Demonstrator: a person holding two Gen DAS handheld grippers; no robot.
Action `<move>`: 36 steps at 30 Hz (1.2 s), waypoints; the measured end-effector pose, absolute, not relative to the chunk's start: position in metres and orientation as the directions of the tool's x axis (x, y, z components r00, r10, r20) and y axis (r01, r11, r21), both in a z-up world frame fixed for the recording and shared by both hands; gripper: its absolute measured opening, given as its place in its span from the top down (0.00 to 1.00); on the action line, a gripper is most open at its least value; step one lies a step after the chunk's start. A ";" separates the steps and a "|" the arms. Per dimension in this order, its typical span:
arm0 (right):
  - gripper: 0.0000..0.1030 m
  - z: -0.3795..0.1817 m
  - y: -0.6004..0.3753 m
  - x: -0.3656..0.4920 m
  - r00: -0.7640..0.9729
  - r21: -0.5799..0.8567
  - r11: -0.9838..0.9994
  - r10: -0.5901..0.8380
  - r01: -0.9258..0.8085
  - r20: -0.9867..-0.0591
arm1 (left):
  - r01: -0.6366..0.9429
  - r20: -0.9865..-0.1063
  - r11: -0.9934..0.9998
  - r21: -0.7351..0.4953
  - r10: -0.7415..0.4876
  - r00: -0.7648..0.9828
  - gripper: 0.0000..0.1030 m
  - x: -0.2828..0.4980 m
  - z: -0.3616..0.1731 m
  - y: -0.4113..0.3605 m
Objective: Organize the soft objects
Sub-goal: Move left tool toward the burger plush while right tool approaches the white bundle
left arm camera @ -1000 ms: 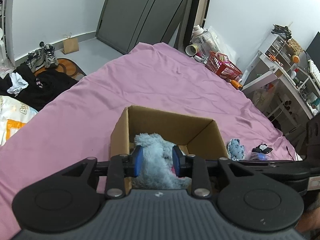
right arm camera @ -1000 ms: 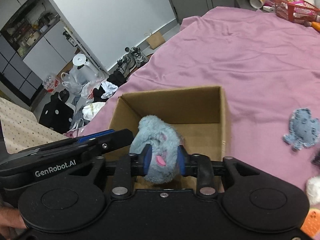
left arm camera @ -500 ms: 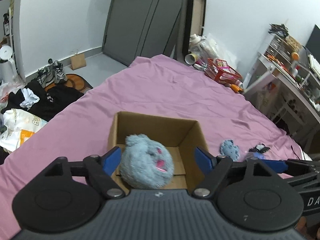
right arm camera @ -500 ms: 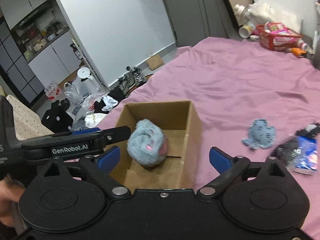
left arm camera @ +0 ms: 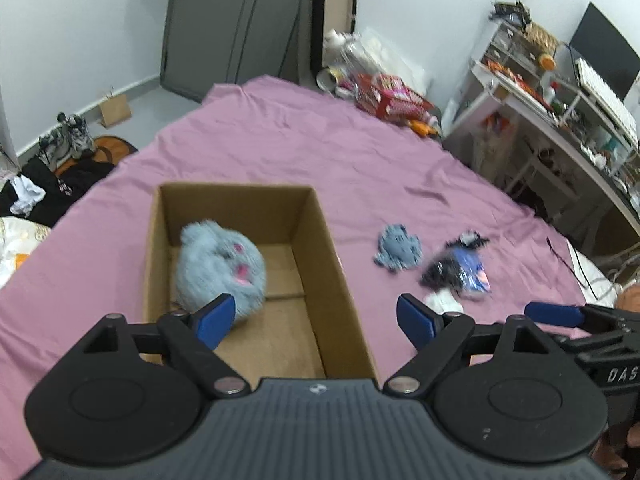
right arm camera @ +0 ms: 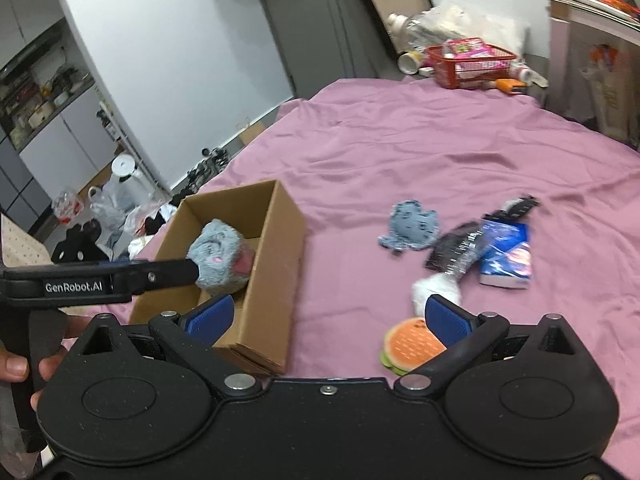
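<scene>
A fluffy grey plush toy [left arm camera: 221, 266] with pink patches lies inside the open cardboard box [left arm camera: 320, 248] that stands on the bed's purple sheet [left arm camera: 280, 148], resting against the box's left wall toward its far end. The left gripper [left arm camera: 316, 320] hangs above the near end of the box with its blue-padded fingers [left arm camera: 214, 320] spread wide and holding nothing; the toy sits just beyond the left finger's tip, and the right finger is outside the box's right wall. The right gripper [right arm camera: 328, 314] is likewise spread wide and empty, its left finger over the box's near corner and its right finger above a round orange soft toy [right arm camera: 412, 346] and a white soft lump [right arm camera: 434, 290] on the sheet. Further out on the sheet, to the right of the box, lie a flat grey-blue soft toy [right arm camera: 410, 230], and beside it a black-and-blue packet [right arm camera: 490, 254]. A hand [right arm camera: 24, 364] grips the left gripper's handle at the right wrist view's left edge
</scene>
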State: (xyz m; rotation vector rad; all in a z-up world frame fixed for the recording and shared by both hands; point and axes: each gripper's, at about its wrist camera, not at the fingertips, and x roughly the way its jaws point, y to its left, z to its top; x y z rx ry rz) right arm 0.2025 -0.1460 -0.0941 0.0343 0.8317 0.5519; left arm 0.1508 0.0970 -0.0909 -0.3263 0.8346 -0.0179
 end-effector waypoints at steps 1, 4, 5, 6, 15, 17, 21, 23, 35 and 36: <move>0.00 -0.094 -0.150 0.201 0.544 0.241 0.860 0.477 -0.449 -0.690 | -0.106 -0.731 0.951 -0.291 -0.149 0.666 0.16 0.151 -0.091 0.094; 0.00 -0.095 -0.164 0.197 0.555 0.232 0.867 0.467 -0.441 -0.689 | -0.080 -0.733 0.956 -0.284 -0.162 0.661 0.16 0.148 -0.089 0.084; 0.00 -0.095 -0.168 0.195 0.558 0.233 0.868 0.465 -0.438 -0.687 | -0.068 -0.732 0.958 -0.279 -0.167 0.660 0.16 0.146 -0.088 0.080; 0.00 -0.096 -0.174 0.194 0.560 0.237 0.871 0.464 -0.431 -0.687 | -0.056 -0.732 0.960 -0.275 -0.172 0.659 0.16 0.146 -0.087 0.076; 0.00 -0.100 -0.211 0.189 0.582 0.254 0.890 0.442 -0.379 -0.682 | 0.005 -0.740 0.955 -0.298 -0.234 0.630 0.16 0.151 -0.087 0.050; 0.00 -0.102 -0.220 0.189 0.587 0.258 0.894 0.437 -0.365 -0.682 | 0.027 -0.741 0.955 -0.295 -0.247 0.624 0.16 0.153 -0.088 0.043; 0.00 -0.107 -0.235 0.190 0.594 0.263 0.904 0.422 -0.338 -0.685 | 0.076 -0.738 0.950 -0.302 -0.283 0.613 0.16 0.158 -0.090 0.032; 0.00 -0.110 -0.242 0.191 0.597 0.264 0.908 0.414 -0.325 -0.687 | 0.095 -0.742 0.952 -0.292 -0.288 0.605 0.16 0.163 -0.093 0.025; 0.00 -0.130 -0.272 0.206 0.584 0.294 0.925 0.379 -0.240 -0.718 | 0.225 -0.777 0.935 -0.274 -0.353 0.521 0.16 0.187 -0.115 -0.025; 0.00 -0.133 -0.272 0.207 0.581 0.290 0.926 0.377 -0.241 -0.722 | 0.227 -0.781 0.933 -0.278 -0.358 0.512 0.16 0.190 -0.119 -0.028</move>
